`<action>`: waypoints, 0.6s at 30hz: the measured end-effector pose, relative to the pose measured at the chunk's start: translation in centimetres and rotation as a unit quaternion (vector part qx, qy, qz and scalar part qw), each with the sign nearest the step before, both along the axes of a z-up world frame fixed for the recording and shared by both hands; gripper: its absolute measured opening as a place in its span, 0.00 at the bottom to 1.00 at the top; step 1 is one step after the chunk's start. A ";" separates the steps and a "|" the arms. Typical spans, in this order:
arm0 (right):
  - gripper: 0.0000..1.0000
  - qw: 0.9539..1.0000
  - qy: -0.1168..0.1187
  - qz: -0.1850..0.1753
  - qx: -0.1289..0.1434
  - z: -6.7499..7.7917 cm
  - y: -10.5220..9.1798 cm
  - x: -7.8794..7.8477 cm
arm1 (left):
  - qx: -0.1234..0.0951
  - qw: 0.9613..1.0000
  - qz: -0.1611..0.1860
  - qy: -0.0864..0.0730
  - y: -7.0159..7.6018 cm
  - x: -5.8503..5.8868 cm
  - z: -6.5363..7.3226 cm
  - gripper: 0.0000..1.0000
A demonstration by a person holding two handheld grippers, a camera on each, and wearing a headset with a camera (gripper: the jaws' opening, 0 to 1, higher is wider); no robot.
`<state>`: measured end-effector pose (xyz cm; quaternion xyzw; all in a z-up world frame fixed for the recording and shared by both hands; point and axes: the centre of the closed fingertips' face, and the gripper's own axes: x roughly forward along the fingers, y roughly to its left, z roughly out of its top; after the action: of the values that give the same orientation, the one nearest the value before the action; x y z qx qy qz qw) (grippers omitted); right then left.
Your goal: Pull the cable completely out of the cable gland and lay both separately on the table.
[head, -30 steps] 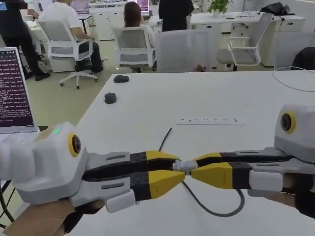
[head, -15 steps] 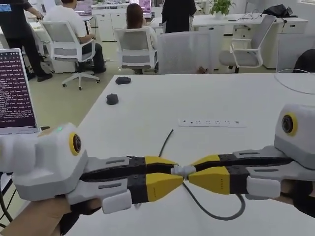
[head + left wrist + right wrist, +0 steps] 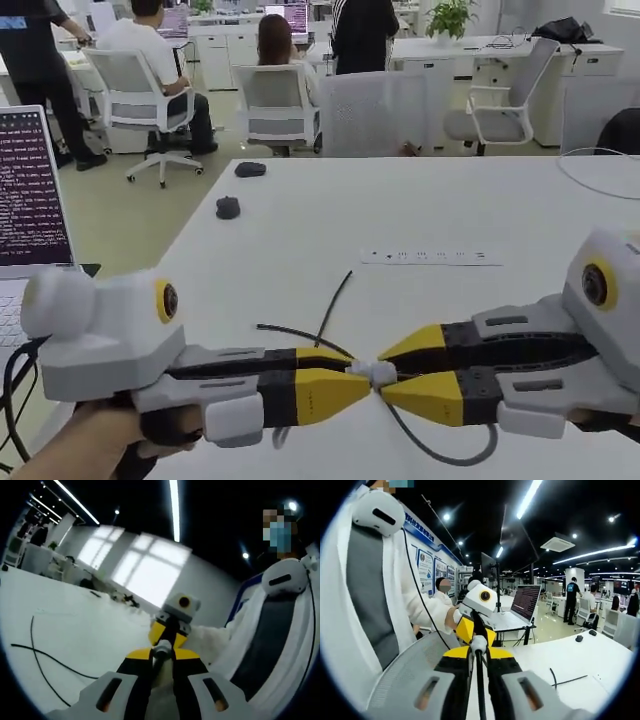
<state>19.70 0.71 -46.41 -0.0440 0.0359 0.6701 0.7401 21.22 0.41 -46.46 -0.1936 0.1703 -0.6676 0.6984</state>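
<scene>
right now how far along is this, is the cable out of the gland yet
Done: both grips taken. In hand: left gripper shut on the cable gland, right gripper on the cable, above the table. Left: cable looks threaded through the gland; pull it free, lay both down apart.

Open-plan office. Long white table (image 3: 300, 250) with power strip (image 3: 435, 257) and two mice (image 3: 228, 207). Laptop (image 3: 30, 190) at left, terminal text on screen. Behind: rows of white desks (image 3: 450, 45), swivel chairs (image 3: 275, 100), people seated (image 3: 150, 40) at monitors (image 3: 295, 15), others standing. Potted plant (image 3: 450, 15) on far desk. Right gripper view: strip lights (image 3: 530, 497), ceiling AC unit (image 3: 558, 544), posters (image 3: 426, 565) on wall. Left gripper view: large windows (image 3: 150, 567).
</scene>
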 end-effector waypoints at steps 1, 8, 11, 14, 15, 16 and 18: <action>0.11 1.000 0.003 -0.003 0.005 0.0 0.0 0.2 | 0.000 1.000 0.002 -0.002 0.0 0.0 0.0 0.15; 0.13 0.998 0.048 -0.009 0.031 0.3 -1.0 0.7 | 0.003 0.998 0.016 -0.061 0.5 0.1 0.4 0.15; 0.06 0.999 0.034 -0.009 0.022 -0.1 -1.6 0.9 | 0.005 0.995 0.029 -0.097 0.6 0.2 0.8 0.15; 0.06 0.999 0.040 0.005 0.018 -0.1 -1.5 0.3 | 0.006 0.993 0.028 -0.113 0.4 0.0 1.1 0.15; 0.06 0.999 0.037 0.007 0.014 -0.2 -1.5 0.3 | 0.008 0.993 0.028 -0.116 0.3 -0.1 1.1 0.15; 0.04 0.999 0.032 0.004 0.010 -0.2 -1.5 0.4 | 0.013 0.992 0.028 -0.122 0.1 -0.1 1.0 0.15; 0.03 0.999 0.041 0.009 0.011 -0.2 -1.5 0.3 | 0.017 0.990 0.032 -0.135 0.0 -0.1 1.0 0.15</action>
<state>20.03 -0.79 -46.66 -0.0086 0.0580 0.6782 0.7325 21.15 0.43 -45.45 -0.0952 0.0796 -0.6615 0.7396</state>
